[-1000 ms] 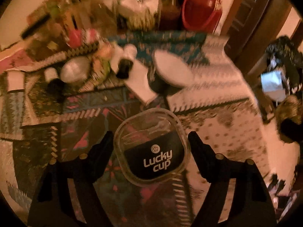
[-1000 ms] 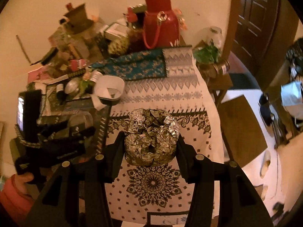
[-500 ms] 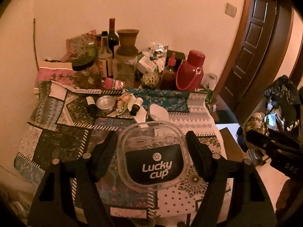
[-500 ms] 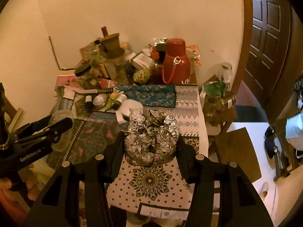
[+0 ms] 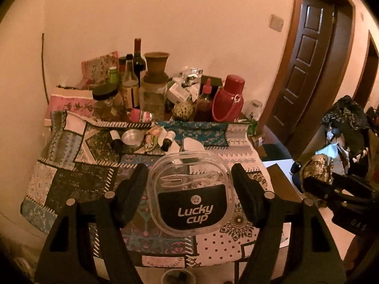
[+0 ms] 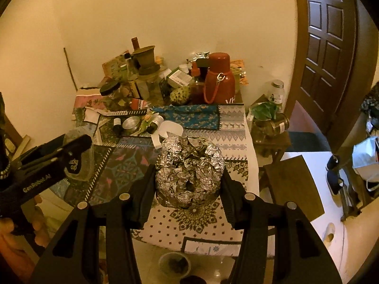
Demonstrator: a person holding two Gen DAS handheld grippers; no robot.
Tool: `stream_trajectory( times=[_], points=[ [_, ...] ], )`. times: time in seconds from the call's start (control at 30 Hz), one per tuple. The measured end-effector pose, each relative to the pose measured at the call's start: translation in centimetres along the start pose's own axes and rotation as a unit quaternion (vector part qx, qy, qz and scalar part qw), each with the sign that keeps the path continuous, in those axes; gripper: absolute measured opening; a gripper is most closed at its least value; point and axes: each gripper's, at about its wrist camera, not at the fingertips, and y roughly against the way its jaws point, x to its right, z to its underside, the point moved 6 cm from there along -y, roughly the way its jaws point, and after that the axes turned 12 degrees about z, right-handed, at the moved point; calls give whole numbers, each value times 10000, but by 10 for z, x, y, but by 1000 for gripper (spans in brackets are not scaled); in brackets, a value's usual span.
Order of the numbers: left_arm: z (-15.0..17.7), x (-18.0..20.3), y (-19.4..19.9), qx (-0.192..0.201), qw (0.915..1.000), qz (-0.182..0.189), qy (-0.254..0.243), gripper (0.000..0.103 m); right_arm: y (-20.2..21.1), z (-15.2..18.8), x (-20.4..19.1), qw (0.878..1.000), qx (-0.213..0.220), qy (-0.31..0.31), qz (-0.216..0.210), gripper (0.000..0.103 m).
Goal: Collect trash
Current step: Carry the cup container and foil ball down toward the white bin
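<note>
A clear plastic container (image 5: 189,194) with a black "Lucky cup" label hangs above the patterned tablecloth (image 5: 71,179), and my left gripper (image 5: 189,169) is shut on its sides. In the right wrist view a crumpled ball of aluminium foil (image 6: 189,170) is held off the table, my right gripper (image 6: 188,169) shut on it. The left gripper (image 6: 71,151) and its container (image 6: 79,165) appear at the left of that view, with a hand below. At the right edge of the left wrist view sit the foil ball (image 5: 318,168) and the right gripper (image 5: 331,184).
The back of the table is crowded with bottles, jars and a red flask (image 5: 228,99). A white bowl (image 6: 171,127) and a small tin (image 6: 131,123) lie mid-table. A low stand with jars (image 6: 270,127) and a dark door (image 6: 327,47) are at the right. A small pot (image 6: 174,264) sits on the floor below.
Both grippers have risen and drawn back from the table with their loads. The views now take in the whole table, the wall and the door.
</note>
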Motion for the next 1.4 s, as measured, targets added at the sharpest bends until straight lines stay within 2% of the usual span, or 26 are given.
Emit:
stream_trajectory(
  times=[0.27, 0.43, 0.47, 0.5, 0.53, 0.6, 0.67, 0.77, 0.83, 1.0, 1.07, 1.23, 1.4],
  points=[
    [10, -2, 58, 211, 9984, 398, -337, 70, 40, 19, -29, 9992, 210, -257, 230, 47],
    [35, -5, 95, 172, 9963, 675, -507, 59, 65, 46, -52, 9983, 274, -376, 341, 47],
    [42, -5, 99, 153, 9956, 743, -551, 25, 69, 50, -56, 9982, 275, -397, 344, 47],
    [48, -6, 97, -29, 9953, 765, -592, 2, 74, 58, -62, 9980, 287, -414, 369, 47],
    [53, -7, 92, -169, 9947, 809, -609, 2, 77, 65, -67, 9979, 294, -412, 406, 47],
    [64, -12, 81, -238, 9939, 856, -654, 2, 82, 79, -76, 9976, 286, -408, 479, 47],
    [79, -21, 61, -532, 9938, 626, -743, 2, 81, 94, -81, 9972, 214, -437, 574, 47],
    [104, -30, 46, -958, 9905, 760, -631, 2, 78, 114, -81, 9962, 19, -587, 644, 47],
    [119, -34, 48, -1066, 9895, 723, -662, 7, 76, 126, -79, 9956, -134, -666, 651, 47],
    [163, -36, 60, -1312, 9857, 853, -627, 50, 66, 156, -70, 9932, -480, -711, 783, 47],
    [178, -37, 62, -1424, 9846, 776, -659, 60, 63, 166, -70, 9930, -559, -700, 768, 47],
    [218, -44, 54, -1763, 9810, 650, -484, 60, 42, 192, -75, 9935, -807, -515, 612, 47],
    [269, -56, 37, -2107, 9761, 534, -47, 62, 6, 233, -79, 9914, -1202, -360, 373, 47]
  ],
)
